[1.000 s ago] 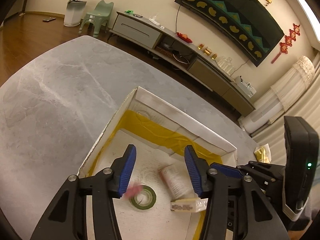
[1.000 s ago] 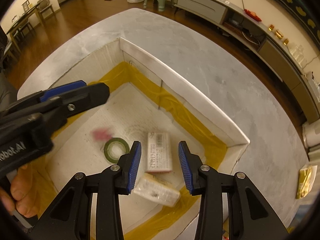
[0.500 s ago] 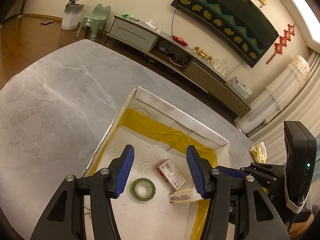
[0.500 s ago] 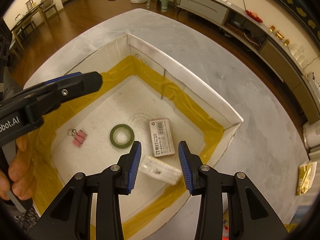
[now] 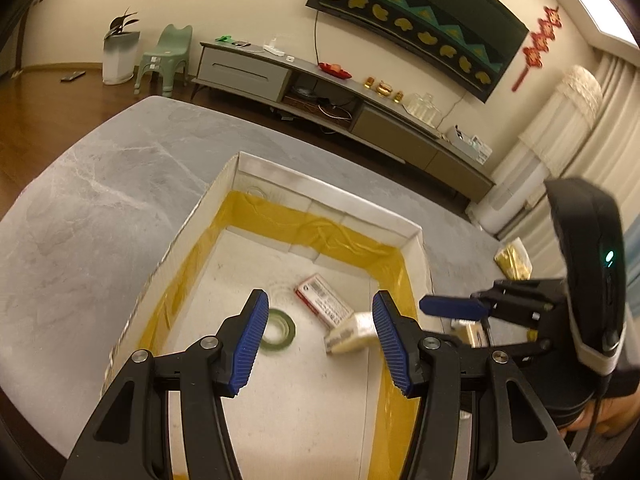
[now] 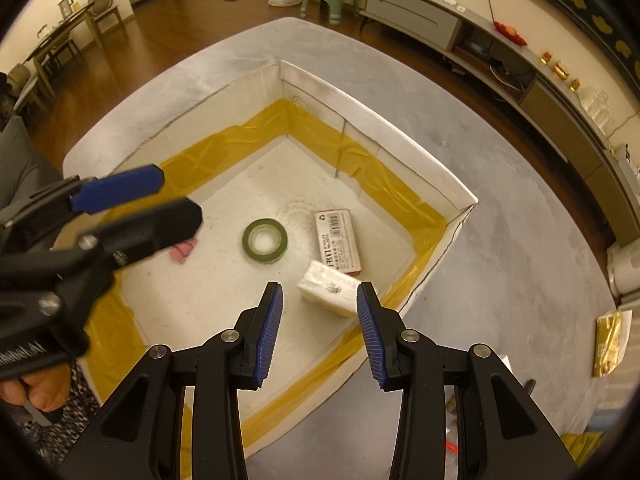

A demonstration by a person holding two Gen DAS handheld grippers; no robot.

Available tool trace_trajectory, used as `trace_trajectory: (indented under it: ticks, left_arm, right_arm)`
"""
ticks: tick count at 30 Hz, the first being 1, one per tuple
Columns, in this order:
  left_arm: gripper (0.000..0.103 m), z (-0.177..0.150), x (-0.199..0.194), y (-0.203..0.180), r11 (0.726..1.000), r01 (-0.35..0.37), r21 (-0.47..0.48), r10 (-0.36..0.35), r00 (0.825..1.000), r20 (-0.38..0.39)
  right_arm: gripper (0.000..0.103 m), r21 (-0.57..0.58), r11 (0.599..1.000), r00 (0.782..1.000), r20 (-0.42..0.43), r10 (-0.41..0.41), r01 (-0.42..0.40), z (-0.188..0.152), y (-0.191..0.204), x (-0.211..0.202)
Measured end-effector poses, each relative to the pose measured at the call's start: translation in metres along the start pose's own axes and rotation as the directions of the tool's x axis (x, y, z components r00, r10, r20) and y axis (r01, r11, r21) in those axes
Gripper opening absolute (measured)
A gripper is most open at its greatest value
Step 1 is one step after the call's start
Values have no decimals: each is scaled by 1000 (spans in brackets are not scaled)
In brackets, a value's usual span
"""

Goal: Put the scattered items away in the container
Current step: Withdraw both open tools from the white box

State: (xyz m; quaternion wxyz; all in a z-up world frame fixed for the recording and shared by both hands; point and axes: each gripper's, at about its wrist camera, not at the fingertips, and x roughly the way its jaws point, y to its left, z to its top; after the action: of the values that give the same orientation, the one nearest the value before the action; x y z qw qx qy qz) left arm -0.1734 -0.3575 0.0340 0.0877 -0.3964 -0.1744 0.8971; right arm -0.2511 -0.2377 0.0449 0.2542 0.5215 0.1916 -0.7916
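Two sets of jaws stand wide apart and hold nothing: the left gripper (image 5: 318, 336) and the right gripper (image 6: 319, 330) both hang above the white cardboard box (image 6: 384, 128) on the grey worktop (image 6: 500, 240). Inside lie a green tape roll (image 6: 265, 240), a red-edged labelled packet (image 6: 337, 239), a wrapped cream block (image 6: 330, 289) and a pink binder clip (image 6: 183, 249). A gold packet (image 6: 609, 342) lies well outside the box.

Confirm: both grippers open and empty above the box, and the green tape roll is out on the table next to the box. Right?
Not quite. The green tape roll lies inside the box, on its floor beside the red-edged packet, as the right wrist view shows. The left gripper and right gripper are open and empty.
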Motion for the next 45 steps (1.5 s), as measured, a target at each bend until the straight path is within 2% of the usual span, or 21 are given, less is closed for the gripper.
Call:
trace_trajectory:
  ticks: [7,15,28,35,39,45]
  left_arm:
    - [56,-15,-14,-9,999,-31,28,31,999,7]
    - [56,-29,-29,-24,998,-20,59,19,1000,19]
    - [56,-51,-39,-45,992,-48,115,44,998,40]
    - [56,-66,-45,-55,989,-68,133,60,996,68]
    - [56,-82,-54,-56,992,-30,122,20,997,80]
    - [56,-99,-81,-76,980,-7,201,-30,983,184]
  right_arm:
    - [42,2,1000,1000,18,22,-22,-23,8,-19]
    - [42,22,998,997,50,52,-53,-47,10,-36]
    - [42,0,992,981,147,128,-129,-85,26,-64]
    - [42,-23,986,962,214,167,-166,-107,27,-74]
    - [42,-43,982,945,267,190,-186,-119,27,-79]
    - [42,-60,980,916,350,197,-188,-141,23,-80]
